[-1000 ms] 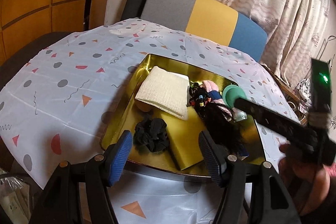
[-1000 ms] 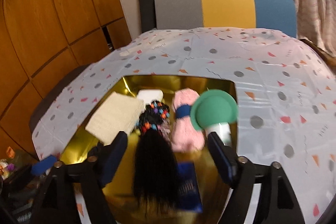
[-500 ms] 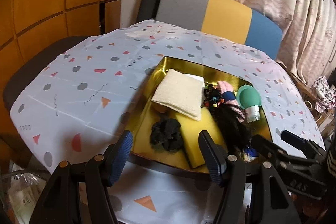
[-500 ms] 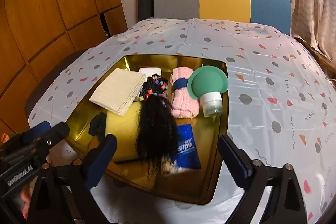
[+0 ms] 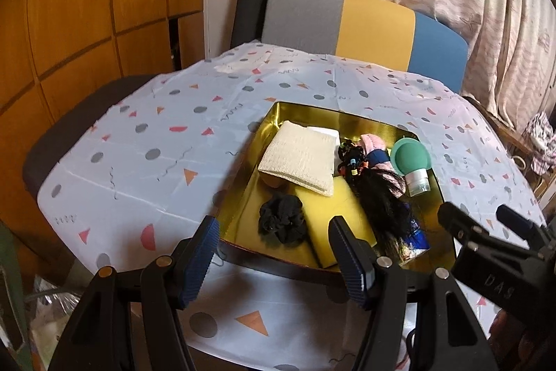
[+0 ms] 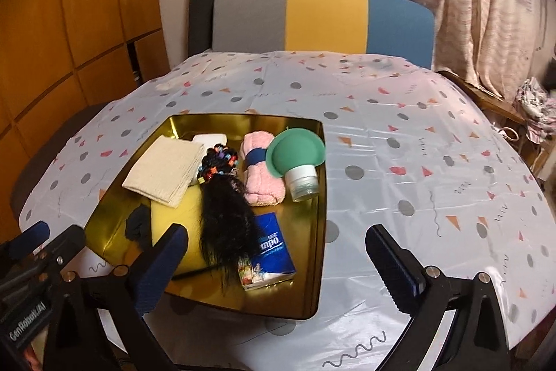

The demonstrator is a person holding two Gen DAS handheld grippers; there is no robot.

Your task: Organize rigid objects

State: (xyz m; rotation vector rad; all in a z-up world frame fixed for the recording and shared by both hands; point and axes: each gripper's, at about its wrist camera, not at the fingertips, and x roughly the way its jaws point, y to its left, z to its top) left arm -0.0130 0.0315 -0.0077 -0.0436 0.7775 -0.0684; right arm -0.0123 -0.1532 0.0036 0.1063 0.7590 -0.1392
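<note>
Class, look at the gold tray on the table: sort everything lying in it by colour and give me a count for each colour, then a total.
In the gold tray:
Black: 2, hair bundle, scrunchie
Cream: 1, cloth
White: 1, block
Yellow: 1, sponge
Pink: 1, towel
Green: 1, bottle
Blue: 1, tissue pack
Total: 8

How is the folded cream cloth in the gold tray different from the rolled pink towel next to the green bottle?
The folded cream cloth lies flat, spread as a wide square; the rolled pink towel is a compact roll. The cream cloth has no band, while a dark blue band wraps the pink towel. The cream cloth sits on the tray's left side, overlapping a yellow sponge; the pink towel sits beside the green squeeze bottle. Both are soft textiles inside the gold tray.
</note>
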